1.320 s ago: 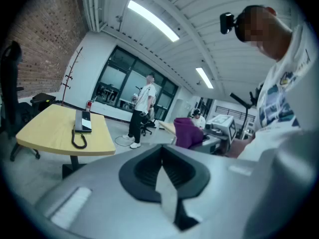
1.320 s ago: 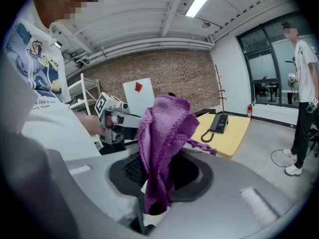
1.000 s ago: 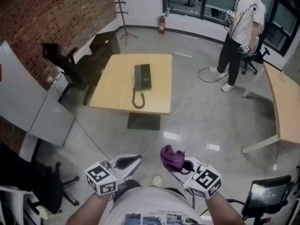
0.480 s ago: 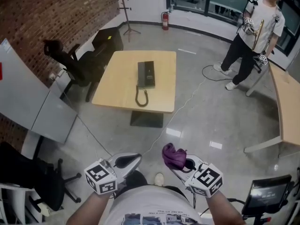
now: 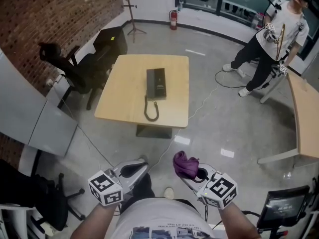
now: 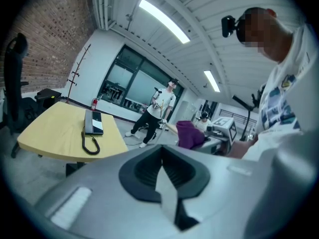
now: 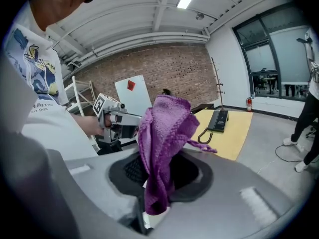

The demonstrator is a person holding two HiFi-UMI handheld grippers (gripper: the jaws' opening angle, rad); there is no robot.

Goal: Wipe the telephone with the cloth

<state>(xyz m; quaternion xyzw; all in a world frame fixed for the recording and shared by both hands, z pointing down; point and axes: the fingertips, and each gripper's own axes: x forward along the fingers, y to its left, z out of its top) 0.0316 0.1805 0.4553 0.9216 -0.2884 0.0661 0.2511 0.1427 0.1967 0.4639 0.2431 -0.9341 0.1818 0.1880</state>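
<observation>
A black telephone (image 5: 156,83) with its coiled cord (image 5: 151,110) lies on a light wooden table (image 5: 121,96) some way ahead of me; it also shows as the telephone (image 6: 93,123) in the left gripper view and the telephone (image 7: 218,120) in the right gripper view. My right gripper (image 5: 189,175) is shut on a purple cloth (image 5: 184,164), and the cloth (image 7: 162,148) stands bunched up out of the jaws. My left gripper (image 5: 138,167) is shut and holds nothing. Both grippers hang low in front of my body, far from the table.
A black office chair (image 5: 67,66) and a black cabinet (image 5: 108,43) stand left of the table. A cable (image 5: 194,108) runs across the grey floor. Another person (image 5: 271,44) stands at the far right beside a second wooden table (image 5: 305,118). A coat stand (image 5: 130,9) is at the back.
The view has shifted forward, so the table and telephone sit slightly lower and closer. Both grippers keep their places and states. The other person has moved to the right.
</observation>
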